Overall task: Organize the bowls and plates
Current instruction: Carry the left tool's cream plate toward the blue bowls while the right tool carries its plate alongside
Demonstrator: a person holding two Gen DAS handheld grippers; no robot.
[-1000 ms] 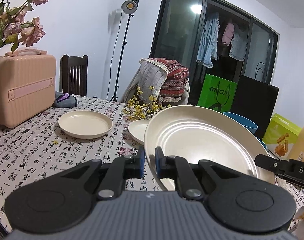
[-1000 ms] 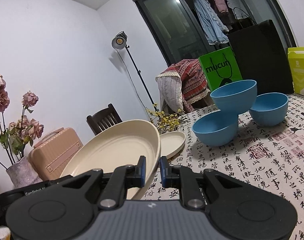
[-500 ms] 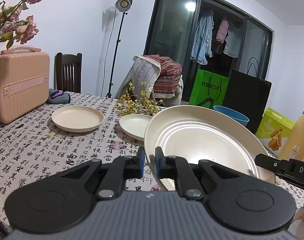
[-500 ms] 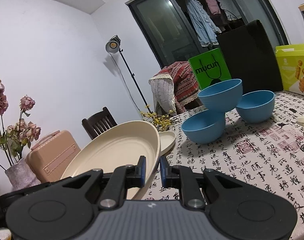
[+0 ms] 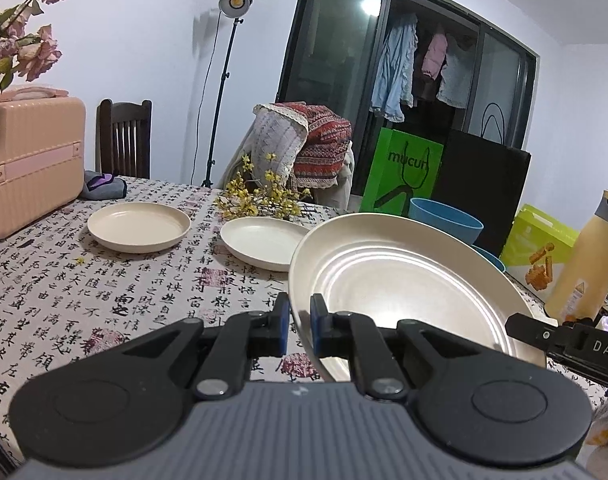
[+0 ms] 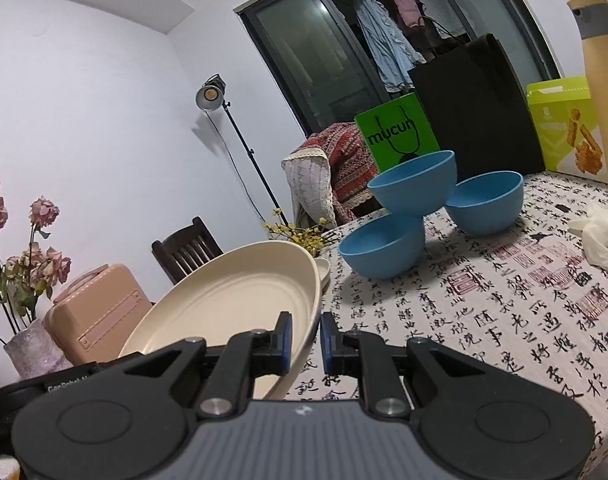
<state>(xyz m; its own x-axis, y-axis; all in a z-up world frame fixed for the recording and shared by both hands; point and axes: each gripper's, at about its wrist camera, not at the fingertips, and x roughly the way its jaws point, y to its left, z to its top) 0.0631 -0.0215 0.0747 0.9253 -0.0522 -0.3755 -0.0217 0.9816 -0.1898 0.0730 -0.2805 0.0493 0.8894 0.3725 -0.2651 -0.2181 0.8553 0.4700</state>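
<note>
A large cream plate hangs tilted above the table, held at both sides. My left gripper is shut on its left rim. My right gripper is shut on the opposite rim of the same plate. Two smaller cream plates lie flat on the tablecloth ahead. Three blue bowls stand to the right: one bowl rests tilted on top of the other two.
A pink case and a vase of dried roses stand at the table's left. Yellow flower sprigs lie behind the small plates. A tall yellow bottle, a green snack box and a white tissue sit at the right.
Both grippers have carried the large plate a little across the table and slightly lower; the plates and bowls on the table have slid leftward in both views. Both grips are unchanged.
</note>
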